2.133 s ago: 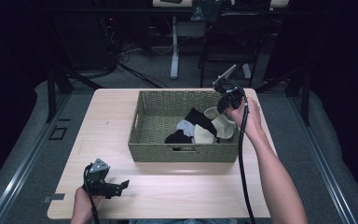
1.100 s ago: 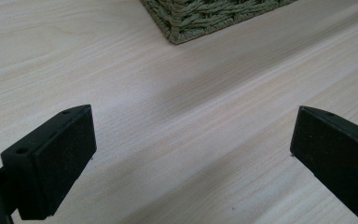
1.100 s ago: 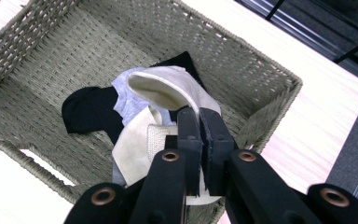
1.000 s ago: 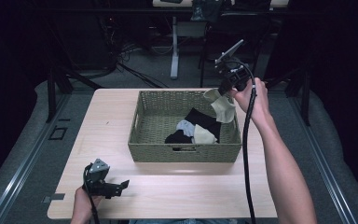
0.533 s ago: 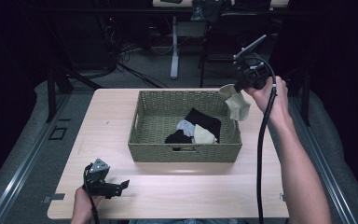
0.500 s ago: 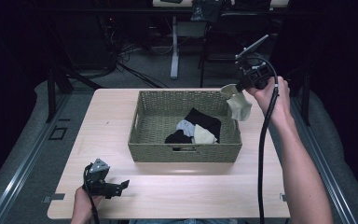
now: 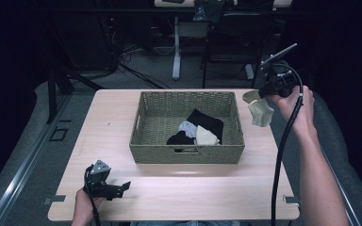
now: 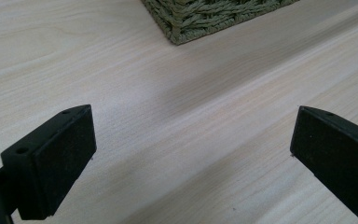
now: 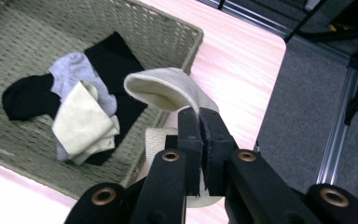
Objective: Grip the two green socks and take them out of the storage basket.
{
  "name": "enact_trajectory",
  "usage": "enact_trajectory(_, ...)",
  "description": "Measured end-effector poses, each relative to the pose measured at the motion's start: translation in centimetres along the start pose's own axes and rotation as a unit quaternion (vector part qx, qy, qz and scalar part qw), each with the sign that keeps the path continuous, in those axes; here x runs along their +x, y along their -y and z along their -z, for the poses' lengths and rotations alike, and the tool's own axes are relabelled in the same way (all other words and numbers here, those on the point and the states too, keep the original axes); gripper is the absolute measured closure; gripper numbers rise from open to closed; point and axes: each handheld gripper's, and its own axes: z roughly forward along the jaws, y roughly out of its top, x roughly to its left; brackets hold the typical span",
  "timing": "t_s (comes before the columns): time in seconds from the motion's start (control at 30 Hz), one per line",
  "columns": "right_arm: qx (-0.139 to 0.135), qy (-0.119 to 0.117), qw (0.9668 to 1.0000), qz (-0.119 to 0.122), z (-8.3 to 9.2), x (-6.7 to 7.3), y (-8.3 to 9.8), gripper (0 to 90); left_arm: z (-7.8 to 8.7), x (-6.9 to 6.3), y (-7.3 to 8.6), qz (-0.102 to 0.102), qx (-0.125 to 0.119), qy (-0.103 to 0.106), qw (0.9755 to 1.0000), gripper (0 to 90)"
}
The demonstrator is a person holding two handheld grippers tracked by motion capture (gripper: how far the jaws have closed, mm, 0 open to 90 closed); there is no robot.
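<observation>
Dim lab or office workroom. Pale wood table (image 7: pixel 179 197) on grey carpet (image 7: pixel 33 155), metal floor rail (image 7: pixel 23 179) alongside. Beyond it: desk legs (image 7: pixel 176 52), dark chair (image 7: pixel 226 42), loose floor cables (image 7: pixel 127 56).

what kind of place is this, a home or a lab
Likely a lab or workshop, not a home: a plain wooden table under a fixed camera, desk legs and loose cables on grey carpet behind, and a metal rail along the floor.

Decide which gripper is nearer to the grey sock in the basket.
Right. The right gripper hangs just beyond the basket's right rim, near the grey sock; the left gripper sits at the table's near-left edge.
</observation>
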Motion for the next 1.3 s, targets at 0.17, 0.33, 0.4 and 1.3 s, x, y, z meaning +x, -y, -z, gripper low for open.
enact_trajectory(0.17,0.014,0.002,0.9999,-0.01,-1.4,-0.9,1.0,88.4,0.0,0.0,0.0,0.0,0.0,0.0,1.0,0.2)
enact_trajectory(0.33,0.032,-0.005,0.9992,-0.024,-3.5,-1.9,2.2,88.3,-0.1,0.0,0.0,0.0,-0.002,-0.002,1.0,0.2)
enact_trajectory(0.4,0.038,-0.007,0.9988,-0.03,-4.6,-2.2,2.6,88.4,0.0,0.0,0.0,-0.001,0.0,-0.001,1.0,0.2)
enact_trajectory(1.3,0.14,-0.019,0.9885,-0.054,-16.4,-2.4,7.2,88.2,0.0,0.0,0.1,0.002,-0.004,-0.003,1.0,0.2)
